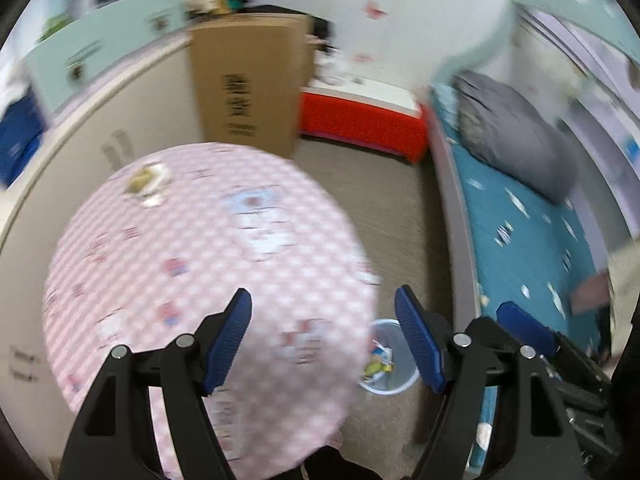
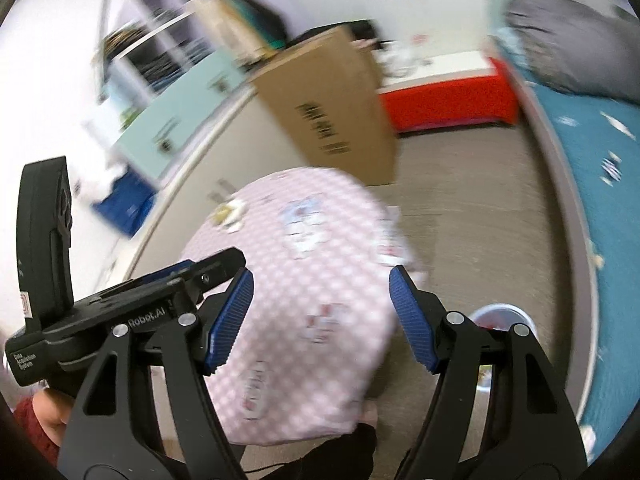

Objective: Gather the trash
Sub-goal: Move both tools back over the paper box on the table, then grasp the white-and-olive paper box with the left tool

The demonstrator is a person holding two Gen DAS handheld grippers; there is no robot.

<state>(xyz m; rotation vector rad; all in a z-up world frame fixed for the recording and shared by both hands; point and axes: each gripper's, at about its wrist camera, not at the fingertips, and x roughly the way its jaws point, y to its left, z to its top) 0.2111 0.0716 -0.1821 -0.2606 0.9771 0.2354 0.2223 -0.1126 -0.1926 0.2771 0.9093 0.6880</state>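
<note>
Left wrist view, heavy blur: my left gripper [image 1: 323, 312] has its blue pads spread wide with nothing between them. It hangs over the near edge of a round table with a pink checked cloth [image 1: 192, 264]. A crumpled wrapper [image 1: 147, 182], yellowish and white, sits on the cloth at 11 o'clock on the tabletop, well apart from the pads. On the carpet beside the table at about 5 o'clock stands a clear waste bin [image 1: 386, 356] with colourful scraps already in it; the right pad overlaps its rim in frame, but I cannot tell height. Tall cardboard box [image 1: 246, 80] stands behind the table at 12, red bench [image 1: 360, 120] at 1, bed with teal cover [image 1: 532, 240] along 3.

Right wrist view, also blurred: my right gripper [image 2: 321, 308] is spread too, empty. Same table [image 2: 304, 280] is under it, wrapper [image 2: 230, 213] at 10 o'clock on the cloth, far from the pads. Bin [image 2: 500, 314] is partly hidden behind the right finger at 4. The left gripper's body [image 2: 120, 304] crosses the frame at 8, a hand [image 2: 52, 416] gripping it below.
</note>
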